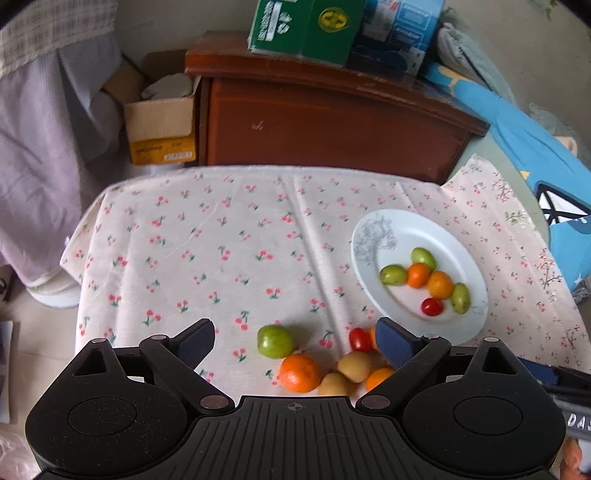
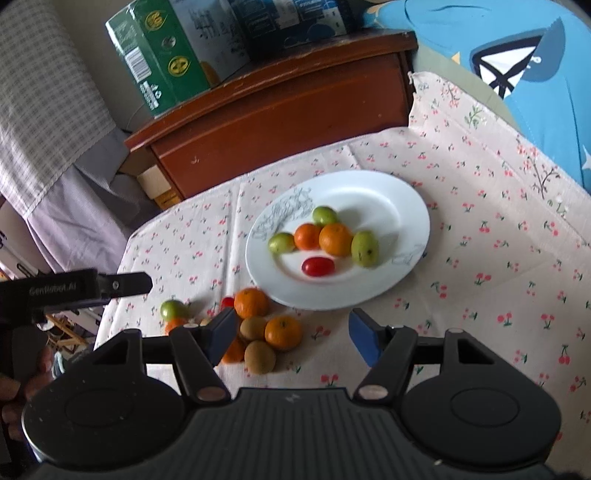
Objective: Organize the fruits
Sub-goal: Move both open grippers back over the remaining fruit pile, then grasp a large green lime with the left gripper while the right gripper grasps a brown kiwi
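left gripper (image 1: 295, 345) agape – loose fruit pile (image 1: 332, 369) beneath | plate (image 1: 465, 243) part-filled

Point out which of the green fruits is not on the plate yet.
The green fruit lying alone on the cherry-print cloth, just beyond an orange. The other three green ones sit on the white plate among the oranges and the red tomato.

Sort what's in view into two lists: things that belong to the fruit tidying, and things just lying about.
Belongs to the job:
white plate with six fruits on it
loose fruits on the cherry-print cloth
left hand-held gripper, open
right hand-held gripper, open

Just lying about:
wooden cabinet
green carton
cardboard box
blue cushion
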Demonstrator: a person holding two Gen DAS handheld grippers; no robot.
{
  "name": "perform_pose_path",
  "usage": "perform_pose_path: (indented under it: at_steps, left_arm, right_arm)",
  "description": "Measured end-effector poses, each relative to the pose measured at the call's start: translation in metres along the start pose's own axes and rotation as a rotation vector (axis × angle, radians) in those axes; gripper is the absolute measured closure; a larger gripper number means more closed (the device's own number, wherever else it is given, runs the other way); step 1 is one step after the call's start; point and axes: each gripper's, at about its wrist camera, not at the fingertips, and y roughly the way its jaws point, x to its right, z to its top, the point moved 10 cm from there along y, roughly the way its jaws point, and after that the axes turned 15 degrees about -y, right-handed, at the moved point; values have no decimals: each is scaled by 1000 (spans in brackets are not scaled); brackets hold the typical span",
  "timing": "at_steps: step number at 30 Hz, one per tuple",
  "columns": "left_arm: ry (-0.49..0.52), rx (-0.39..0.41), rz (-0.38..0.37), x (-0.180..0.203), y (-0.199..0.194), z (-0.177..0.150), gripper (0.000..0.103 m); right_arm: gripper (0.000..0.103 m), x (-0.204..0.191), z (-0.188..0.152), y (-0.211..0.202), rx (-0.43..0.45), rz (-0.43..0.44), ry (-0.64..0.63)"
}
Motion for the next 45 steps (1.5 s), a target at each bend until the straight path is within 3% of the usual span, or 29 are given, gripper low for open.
perform_pose_path:
  at_steps: [10,14,20,34,39,43,45]
  left_arm:
    - [-21,48,39,-14,9,-1,8]
    - [-30,68,39,-19,13,2,8]
    - [-41,57,34,-21,24,0,10]
    - [-22,24,59,-21,46,-11,10]
    - [-32,17,86,-25,53,-12,21]
    - [-37,7,78,-24,56,-13,46]
    - [-26,10,73,-22,56,-13,51]
  right_arm:
    - [37,-22,-24,13,-47,28,-52]
    - [46,-30,-27,18,-39,28,-90]
    - [53,-34,-30,30,-46,36,-98]
    - [58,-39,-34,46,-62,13,-139]
    - [63,-39,-37,50,-72,9,-141]
    - [69,-38,-36,51,-65,3,-144]
    - [76,-38,-35,52,-60,10,-143]
